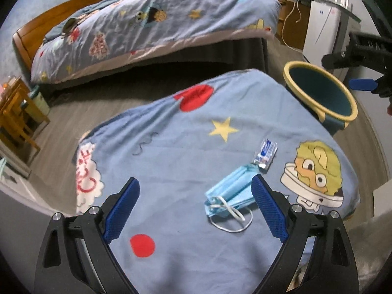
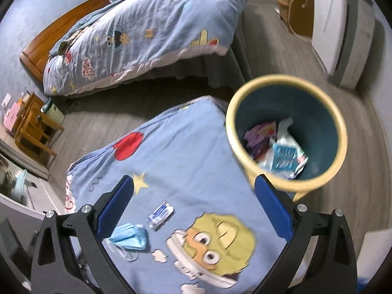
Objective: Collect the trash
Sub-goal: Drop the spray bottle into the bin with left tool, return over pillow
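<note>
Just ahead of your left tongs (image 1: 195, 210), by the right pad, lies the face mask (image 1: 230, 193) on the bed; wrapper (image 1: 265, 153) beyond. Both tongs spread, empty. Next: straddle mask, clench, carry to bin (image 2: 286, 132) under the right tongs (image 2: 194, 208).

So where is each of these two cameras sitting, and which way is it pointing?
Left wrist: sits on the left tool, faces forward over the bed cover at the face mask; own open fingers show, the right tool too.
Right wrist: sits on the right tool, faces the trash bin; own open fingers show.
Shared: mask, small wrapper, bin.
</note>
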